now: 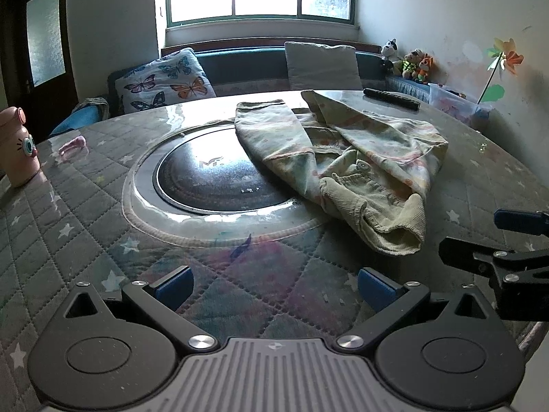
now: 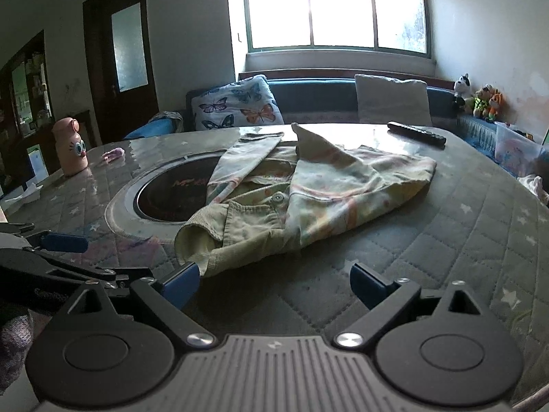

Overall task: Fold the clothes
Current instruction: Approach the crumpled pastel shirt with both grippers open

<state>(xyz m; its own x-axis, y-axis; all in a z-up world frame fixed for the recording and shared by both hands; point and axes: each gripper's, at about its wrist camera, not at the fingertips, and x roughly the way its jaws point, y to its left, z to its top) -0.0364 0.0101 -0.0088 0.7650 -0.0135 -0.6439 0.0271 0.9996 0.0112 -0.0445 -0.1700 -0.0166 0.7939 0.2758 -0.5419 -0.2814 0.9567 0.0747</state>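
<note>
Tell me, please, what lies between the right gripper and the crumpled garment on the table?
Nothing but bare quilted table cover. In the right wrist view the open right gripper sits just short of the garment, whose near cuff almost reaches its left finger.

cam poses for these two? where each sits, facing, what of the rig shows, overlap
Left wrist: on the left gripper, low at the table's near edge, facing the window across the table; own open fingers show, the right gripper enters at the right edge.
Right wrist: on the right gripper, same facing, closer to the crumpled garment; own open fingers show, the left gripper enters at left.
Shared: garment, inset cooktop, remote, pink bottle, butterfly pillow.
</note>
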